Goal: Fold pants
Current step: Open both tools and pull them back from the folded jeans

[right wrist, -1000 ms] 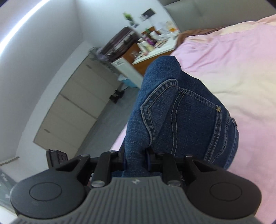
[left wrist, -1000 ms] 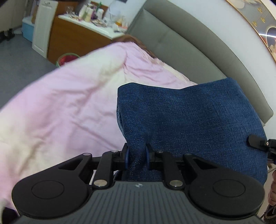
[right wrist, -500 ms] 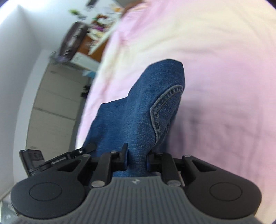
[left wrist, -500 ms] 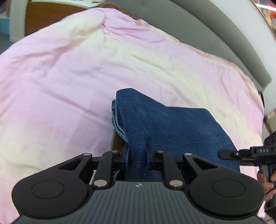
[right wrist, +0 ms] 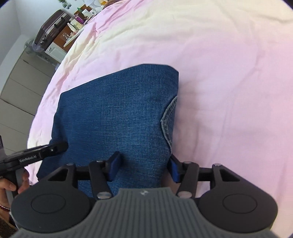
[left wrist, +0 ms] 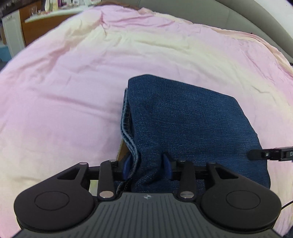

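The blue jeans (left wrist: pixel 183 117) lie folded into a thick rectangle on the pink bed sheet (left wrist: pixel 64 91). My left gripper (left wrist: pixel 147 164) sits at the near left corner of the stack; its jaws are opening, with a ridge of denim still between the blue pads (left wrist: pixel 127 164). In the right wrist view the jeans (right wrist: pixel 119 113) show a back pocket seam at their right edge. My right gripper (right wrist: pixel 144 169) straddles their near right corner; its jaws are opening too, and the pads (right wrist: pixel 174 171) stand off the cloth.
A grey padded headboard (left wrist: pixel 238 16) runs behind the bed. A wooden desk (left wrist: pixel 36 23) with clutter and a dark suitcase (right wrist: pixel 51 33) stand beyond the far side. Pale cabinets (right wrist: pixel 16 86) line the wall. A hand (right wrist: pixel 11 184) grips the left tool.
The jeans went from hanging in the air to lying flat on the sheet. Both grippers came down with them, and both pairs of jaws, shut on denim before, have spread apart.
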{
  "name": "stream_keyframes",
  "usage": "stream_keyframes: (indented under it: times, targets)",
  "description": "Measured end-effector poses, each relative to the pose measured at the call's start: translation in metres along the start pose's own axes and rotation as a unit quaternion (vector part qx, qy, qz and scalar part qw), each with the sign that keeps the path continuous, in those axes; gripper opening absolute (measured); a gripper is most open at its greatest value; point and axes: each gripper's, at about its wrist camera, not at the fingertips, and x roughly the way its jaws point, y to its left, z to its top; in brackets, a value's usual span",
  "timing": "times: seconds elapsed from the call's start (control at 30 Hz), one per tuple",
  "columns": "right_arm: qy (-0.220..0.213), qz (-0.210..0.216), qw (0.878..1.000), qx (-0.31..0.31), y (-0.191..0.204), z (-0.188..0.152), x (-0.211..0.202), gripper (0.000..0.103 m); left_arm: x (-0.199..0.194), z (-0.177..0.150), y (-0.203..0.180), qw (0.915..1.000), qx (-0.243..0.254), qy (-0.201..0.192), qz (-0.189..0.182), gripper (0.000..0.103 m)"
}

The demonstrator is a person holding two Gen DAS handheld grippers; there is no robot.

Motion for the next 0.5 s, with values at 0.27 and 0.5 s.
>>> stream_keyframes:
  times: [0.27,0.5]
  targets:
    - [-0.089,-0.049,0.987,-0.124,0.032,-0.026,-0.1,0.06,-0.096,-0.012,-0.053,0.9906,0.049,-0.094,0.087,0.047]
    - [-0.215,-0.071,0.954,-0.197,0.063,-0.093,-0.225,0.068,-0.205,-0.047,-0.127,0.9645,0.07,-0.22,0.129,0.059]
